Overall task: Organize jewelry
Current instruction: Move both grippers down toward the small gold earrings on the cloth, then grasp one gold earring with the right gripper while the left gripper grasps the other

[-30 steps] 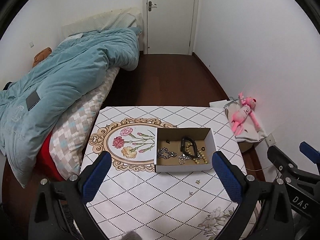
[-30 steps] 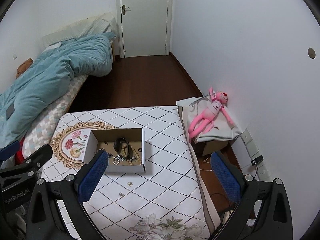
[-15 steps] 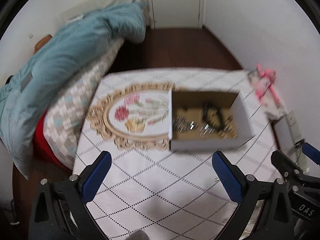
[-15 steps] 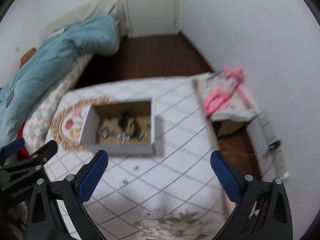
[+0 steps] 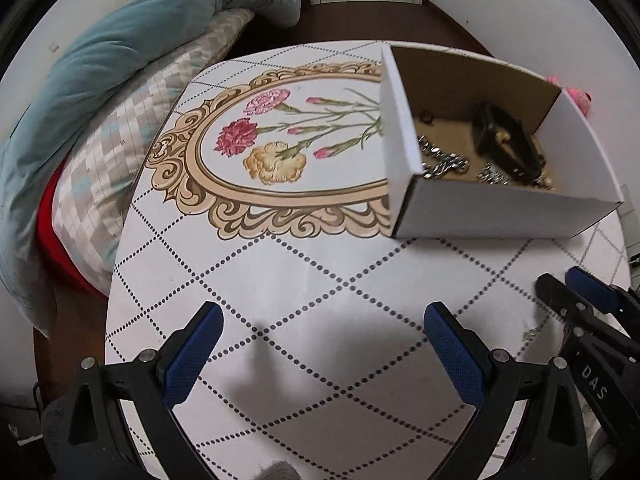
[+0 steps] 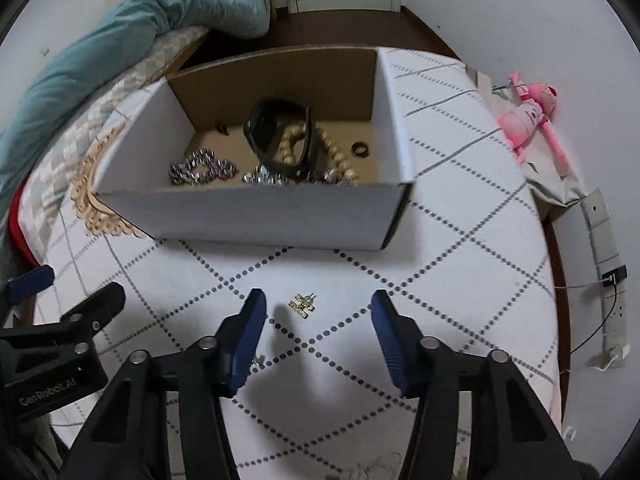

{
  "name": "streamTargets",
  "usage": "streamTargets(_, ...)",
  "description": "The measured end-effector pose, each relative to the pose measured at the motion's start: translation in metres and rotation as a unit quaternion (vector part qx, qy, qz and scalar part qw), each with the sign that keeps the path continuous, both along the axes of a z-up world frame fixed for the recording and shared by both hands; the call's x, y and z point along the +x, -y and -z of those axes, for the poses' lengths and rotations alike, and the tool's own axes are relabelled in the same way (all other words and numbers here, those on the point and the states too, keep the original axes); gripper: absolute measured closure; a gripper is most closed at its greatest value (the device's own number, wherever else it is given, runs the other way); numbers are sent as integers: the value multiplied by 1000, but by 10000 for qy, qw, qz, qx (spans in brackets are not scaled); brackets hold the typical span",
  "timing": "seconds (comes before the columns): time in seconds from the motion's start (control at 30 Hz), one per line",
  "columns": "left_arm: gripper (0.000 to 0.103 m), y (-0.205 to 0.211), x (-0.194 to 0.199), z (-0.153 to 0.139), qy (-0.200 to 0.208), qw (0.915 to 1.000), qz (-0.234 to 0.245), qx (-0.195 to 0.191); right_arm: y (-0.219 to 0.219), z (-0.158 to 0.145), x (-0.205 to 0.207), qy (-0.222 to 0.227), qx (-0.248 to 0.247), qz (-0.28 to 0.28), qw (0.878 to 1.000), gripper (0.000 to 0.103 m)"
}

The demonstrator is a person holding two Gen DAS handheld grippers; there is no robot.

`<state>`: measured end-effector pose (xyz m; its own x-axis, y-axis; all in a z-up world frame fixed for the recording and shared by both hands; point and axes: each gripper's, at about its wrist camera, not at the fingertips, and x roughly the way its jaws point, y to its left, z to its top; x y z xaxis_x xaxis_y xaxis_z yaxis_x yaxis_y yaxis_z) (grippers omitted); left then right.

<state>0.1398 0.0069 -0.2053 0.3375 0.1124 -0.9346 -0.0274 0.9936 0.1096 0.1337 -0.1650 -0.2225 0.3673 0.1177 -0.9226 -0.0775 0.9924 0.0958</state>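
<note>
An open white cardboard box (image 6: 256, 212) (image 5: 496, 216) stands on the patterned table. It holds a silver chain (image 6: 202, 170), a black bracelet (image 6: 280, 136), gold beads (image 6: 336, 156) and a dark ring (image 6: 360, 148). A small gold earring (image 6: 303, 304) lies on the table in front of the box, just ahead of and between the fingers of my right gripper (image 6: 318, 334), which is open and empty. A second small piece (image 6: 256, 360) lies by its left finger. My left gripper (image 5: 322, 354) is open and empty over bare table, left of the box.
A bed with a teal duvet (image 5: 120, 52) runs along the table's left side. A pink plush toy (image 6: 528, 114) lies on a box right of the table, with a power strip (image 6: 604, 240) near it. The table's right edge (image 6: 536, 240) is close.
Both grippers have dropped and moved forward toward the table; the box and the earrings now look much nearer. Both stay open.
</note>
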Motion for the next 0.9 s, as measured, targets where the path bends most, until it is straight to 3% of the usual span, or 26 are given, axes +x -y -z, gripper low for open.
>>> streamTargets(0.13, 0, 0, -3, 3, 12, 10000, -15, 22, -6, 1, -5, 221, -224, -81, 9995, 89)
streamTargets(0.33, 0, 11, -13, -3, 133, 9999, 74, -28, 6, -6, -15, 299, -83, -60, 9995, 90)
streamTargets(0.53, 1, 47, -29, -8, 203, 9971, 462, -572, 46, -21, -36, 328, 53, 392, 9987, 90)
streamTargets(0.7, 2, 85, -37, -2, 233, 9943, 780, -694, 71, -16, -48, 252, 44, 686, 9973, 90)
streamTargets(0.87, 28, 102, -36, 5, 266, 9941, 876, -574, 82, -9, -53, 191, 40, 808, 9965, 90)
streamTargets(0.9, 37, 105, -36, 8, 246, 9942, 881, -563, 84, -8, -53, 178, 46, 834, 9963, 90)
